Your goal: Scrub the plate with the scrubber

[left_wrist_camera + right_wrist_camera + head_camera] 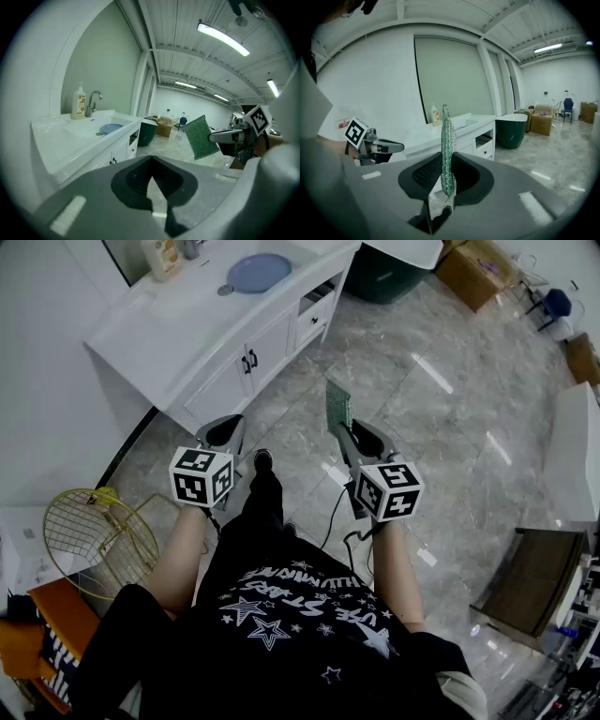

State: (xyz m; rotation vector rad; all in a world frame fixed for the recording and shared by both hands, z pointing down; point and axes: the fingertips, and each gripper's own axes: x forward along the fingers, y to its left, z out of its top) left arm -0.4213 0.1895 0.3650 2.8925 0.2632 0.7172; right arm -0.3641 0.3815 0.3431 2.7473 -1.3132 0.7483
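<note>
Pinching the green scrubber (447,154) edge-on between its jaws, the right tool (446,180) holds the pad upright in the air, well apart from the white bench (178,334). The left tool (150,180), at its 9 o'clock, has its jaws pressed together with nothing between them (only a thin sliver of floor shows through). Both hang over the marbled floor (422,409). In the head view the blue plate (260,272) lies in the sink (84,127) at about 11 o'clock from the tools, well apart from both. A soap bottle (161,257) stands at the plate's 9 o'clock, beside the faucet (93,101). A gold wire basket (89,535) sits at the left tool's 8 o'clock.
</note>
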